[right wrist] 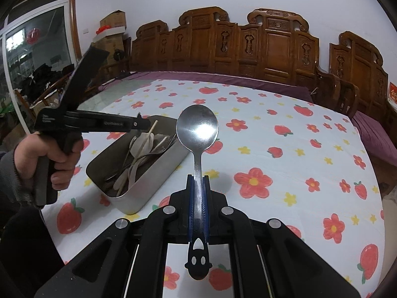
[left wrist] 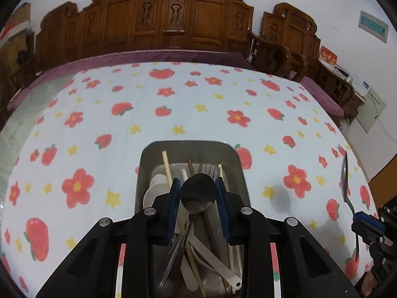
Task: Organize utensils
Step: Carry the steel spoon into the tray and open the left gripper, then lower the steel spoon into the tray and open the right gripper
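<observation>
A steel tray (left wrist: 188, 145) on the flowered tablecloth holds a jumble of utensils: white spoons (left wrist: 158, 181), chopsticks (left wrist: 166, 166), a fork (left wrist: 206, 167) and a metal spoon (left wrist: 198, 193). My left gripper (left wrist: 198, 191) hovers just above this pile, jaws partly open, and the metal spoon's bowl shows through the gap, lying below the pads. In the right wrist view the left gripper (right wrist: 146, 125) hangs over the far end of the tray (right wrist: 148, 181). My right gripper (right wrist: 198, 186) is shut on the handle of another metal spoon (right wrist: 197, 126), bowl pointing forward, above the cloth to the right of the tray.
The tablecloth (left wrist: 198, 99) covers a large table. Carved wooden chairs (right wrist: 273, 49) line its far edge. A hand (right wrist: 49, 154) in a grey sleeve grips the left gripper's handle. Cardboard boxes (right wrist: 113, 24) stand by a window at the left.
</observation>
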`<state>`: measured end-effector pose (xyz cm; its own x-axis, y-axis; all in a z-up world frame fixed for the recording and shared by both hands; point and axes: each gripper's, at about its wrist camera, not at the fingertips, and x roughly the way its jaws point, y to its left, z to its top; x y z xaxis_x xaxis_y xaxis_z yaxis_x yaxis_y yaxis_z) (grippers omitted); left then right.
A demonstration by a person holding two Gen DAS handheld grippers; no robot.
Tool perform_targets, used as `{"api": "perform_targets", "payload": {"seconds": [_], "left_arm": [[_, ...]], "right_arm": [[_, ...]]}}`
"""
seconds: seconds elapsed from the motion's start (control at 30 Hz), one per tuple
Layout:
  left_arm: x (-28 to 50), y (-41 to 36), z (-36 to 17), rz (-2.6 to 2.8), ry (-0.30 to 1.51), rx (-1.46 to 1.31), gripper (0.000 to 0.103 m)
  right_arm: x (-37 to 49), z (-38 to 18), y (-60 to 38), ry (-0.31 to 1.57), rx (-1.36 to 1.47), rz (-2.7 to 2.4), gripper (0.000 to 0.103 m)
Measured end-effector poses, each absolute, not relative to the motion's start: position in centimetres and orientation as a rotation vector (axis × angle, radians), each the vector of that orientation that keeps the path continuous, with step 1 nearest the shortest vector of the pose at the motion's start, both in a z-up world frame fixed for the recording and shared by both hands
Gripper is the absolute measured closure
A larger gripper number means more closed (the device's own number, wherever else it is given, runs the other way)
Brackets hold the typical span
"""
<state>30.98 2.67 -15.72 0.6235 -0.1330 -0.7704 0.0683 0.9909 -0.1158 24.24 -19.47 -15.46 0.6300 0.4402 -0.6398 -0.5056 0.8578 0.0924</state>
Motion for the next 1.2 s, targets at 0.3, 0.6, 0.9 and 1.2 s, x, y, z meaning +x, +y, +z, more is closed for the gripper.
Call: {"api": "perform_targets", "payload": {"seconds": [0.3, 0.6, 0.9, 1.2], "left_arm": [[29.7, 3.6, -15.9, -0.099, 0.893, -0.03, 0.075], [26.1, 5.3, -14.7, -0.076, 0.844, 0.022, 0.074], [24.0, 7.6, -13.9, -0.049, 0.796, 0.002, 0.07], [23.6, 9.5, -13.8, -0.03, 0.778, -0.005, 0.069]], "right_arm": [[24.1, -15.2, -18.2, 0.706, -0.09, 0.548, 0.095], [24.2, -15.1, -15.5, 0.716, -0.113, 0.572, 0.095], [24.8, -15.1, -11.8, 0.74, -0.141, 0.591, 0.095], [27.6, -16.5, -7.8, 0.813, -0.116, 0.593, 0.095]]}}
